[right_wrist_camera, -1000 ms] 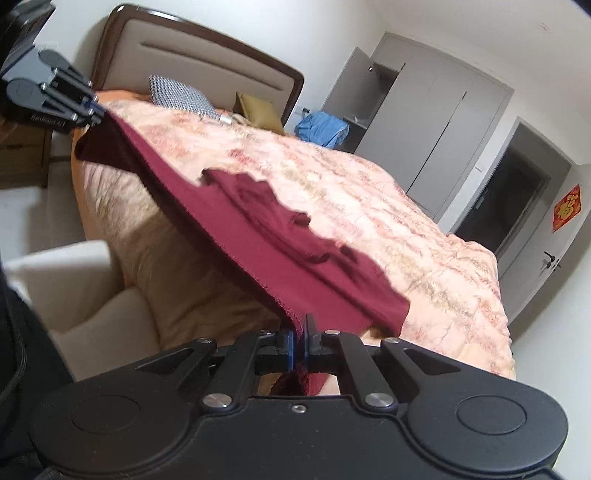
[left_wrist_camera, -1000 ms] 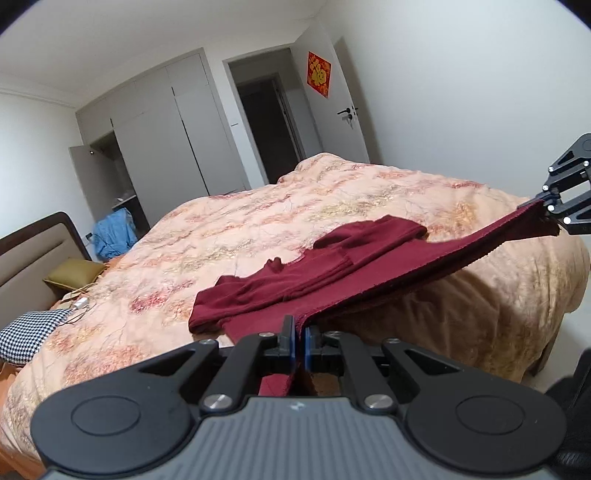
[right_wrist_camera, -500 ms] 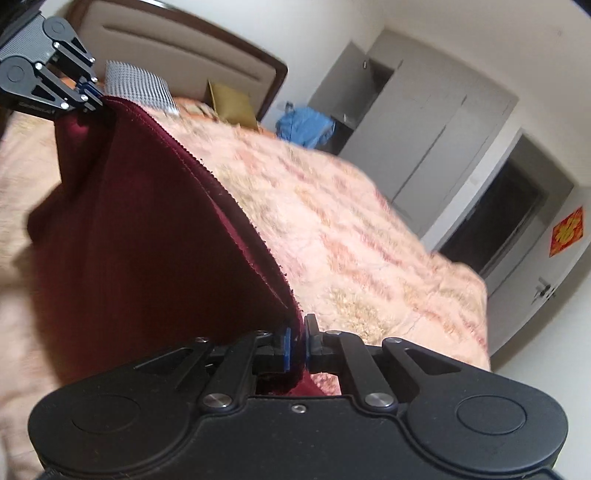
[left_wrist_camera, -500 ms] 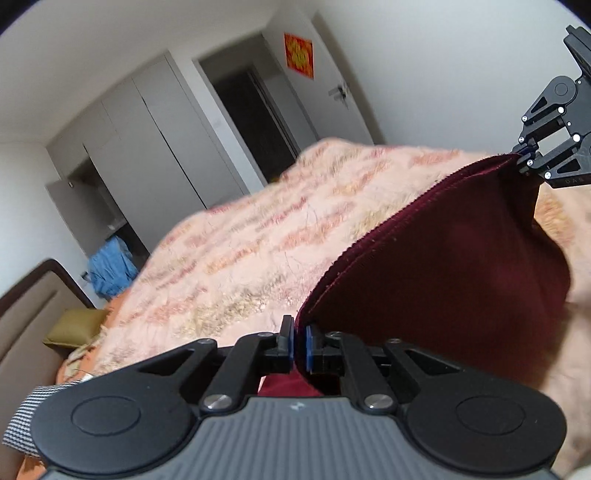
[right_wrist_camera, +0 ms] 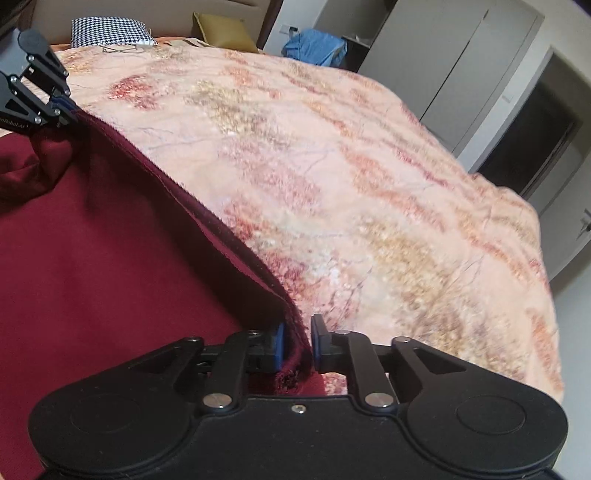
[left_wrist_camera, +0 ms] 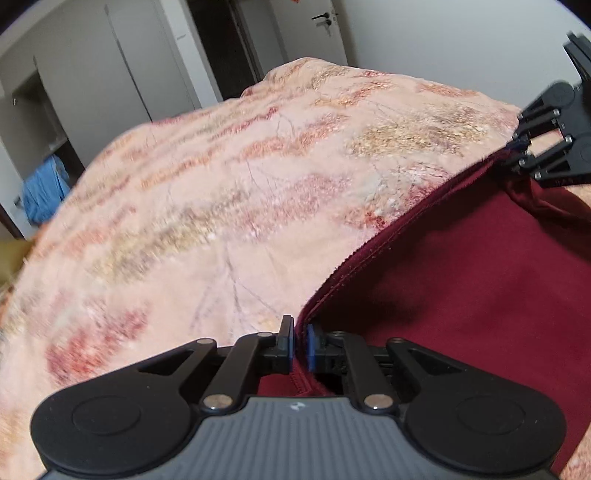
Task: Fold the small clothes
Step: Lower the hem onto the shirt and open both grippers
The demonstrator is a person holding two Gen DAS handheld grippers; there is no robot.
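A dark red garment [left_wrist_camera: 480, 280] lies spread on the bed, its hemmed edge stretched between my two grippers; it also shows in the right wrist view [right_wrist_camera: 92, 258]. My left gripper [left_wrist_camera: 300, 345] has its jaws slightly parted with the hem still between them. My right gripper [right_wrist_camera: 296, 341] has its jaws parted wider, with the hem loose in the gap. The right gripper shows at the far right of the left wrist view [left_wrist_camera: 517, 147]. The left gripper shows at the upper left of the right wrist view [right_wrist_camera: 66, 107].
The bed's peach floral quilt [left_wrist_camera: 221, 184] fills the area beyond the garment. A checked pillow [right_wrist_camera: 109, 32] and an olive cushion [right_wrist_camera: 221, 31] lie at the headboard. Blue clothing [right_wrist_camera: 314, 46] hangs by the wardrobe, and an open doorway [left_wrist_camera: 221, 44] is behind.
Both grippers moved forward and down over the bed, laying the lifted red cloth flat on the quilt. The jaws of both have begun to part; the right is wider.
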